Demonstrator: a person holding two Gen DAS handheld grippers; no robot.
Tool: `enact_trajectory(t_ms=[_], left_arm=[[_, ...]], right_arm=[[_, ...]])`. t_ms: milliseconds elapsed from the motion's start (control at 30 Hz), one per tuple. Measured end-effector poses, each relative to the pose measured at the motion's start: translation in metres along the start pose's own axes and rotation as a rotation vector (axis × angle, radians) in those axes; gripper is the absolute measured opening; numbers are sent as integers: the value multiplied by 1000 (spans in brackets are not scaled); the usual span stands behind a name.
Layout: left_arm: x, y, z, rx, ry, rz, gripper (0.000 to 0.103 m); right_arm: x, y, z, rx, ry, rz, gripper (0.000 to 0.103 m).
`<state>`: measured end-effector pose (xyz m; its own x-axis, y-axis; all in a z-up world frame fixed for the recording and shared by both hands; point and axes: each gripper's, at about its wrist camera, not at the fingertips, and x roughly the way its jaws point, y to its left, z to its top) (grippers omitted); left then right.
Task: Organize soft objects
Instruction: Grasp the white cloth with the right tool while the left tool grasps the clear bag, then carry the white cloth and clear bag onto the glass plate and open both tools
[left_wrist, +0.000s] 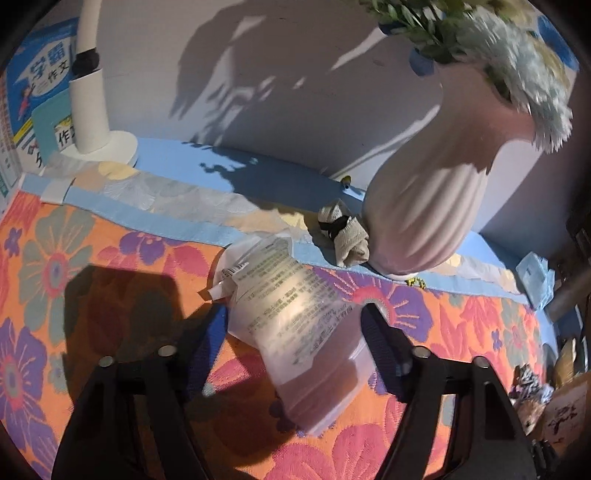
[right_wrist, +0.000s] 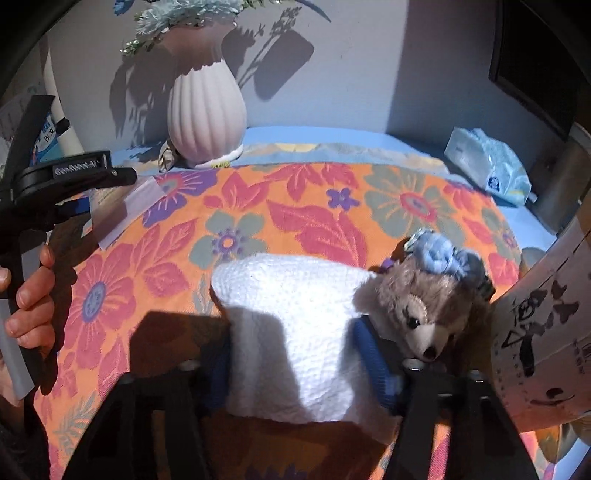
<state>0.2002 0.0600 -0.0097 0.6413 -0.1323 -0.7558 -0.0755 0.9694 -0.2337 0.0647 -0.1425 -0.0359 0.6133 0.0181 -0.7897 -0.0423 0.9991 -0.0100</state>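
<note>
- Across the lower middle of the left wrist view, the left gripper (left_wrist: 295, 314) is straddling a clear plastic packet with printed text and something pinkish inside (left_wrist: 295, 317); its blue-padded jaws are standing on either side of the packet, and I cannot tell whether the pads are pressing on it yet.
- That packet is lying flat on the orange, pink and purple flowered cloth (left_wrist: 110, 258) that is covering the worktop, with a rolled beige sock tied with a black band (left_wrist: 345, 236) sitting above it, just beside the ribbed pale pink vase of flowers (left_wrist: 436, 206).
- Lower centre of the right wrist view, the right gripper (right_wrist: 295, 350) is flanking a folded white textured towel (right_wrist: 291, 317); the blue pads look to be touching both edges, so the jaws are probably clenching on the towel.
- A small brown plush bear with a blue flower on its head (right_wrist: 424, 310) is lying right of the towel, touching it, beside a printed paper bag (right_wrist: 546, 332) at the right edge.
- A pale blue tissue pack (right_wrist: 487, 170) is resting at the upper right, well apart.
- Judged from this, the step in hand is taking hold of two soft items at once.
- Next, each grip is needing a firm pinch before lifting, since the slick packet may slide and the towel may unfold.
</note>
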Motion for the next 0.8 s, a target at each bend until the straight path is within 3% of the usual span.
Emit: enact_trajectory(t_ms=[33,100,233,400,800], left_arm=[[0,-2,0,12,-6,7,60],[-5,-5,0,37,-27,10,44],[-13,-10,-4,75,-61,23,33],[-25,-18,-8,105,-92,11,31],[-53,-28,-18,101,-119,-46,31]], right_arm=[[0,0,0,-5,-9,-11,42],[0,1,1,-6,-19,-17,32],[-3,1,0,-5,-38,6,14],[-10,0,-3,-10,-64,99,7],[-32,4,-10,-48,-157,226,7]])
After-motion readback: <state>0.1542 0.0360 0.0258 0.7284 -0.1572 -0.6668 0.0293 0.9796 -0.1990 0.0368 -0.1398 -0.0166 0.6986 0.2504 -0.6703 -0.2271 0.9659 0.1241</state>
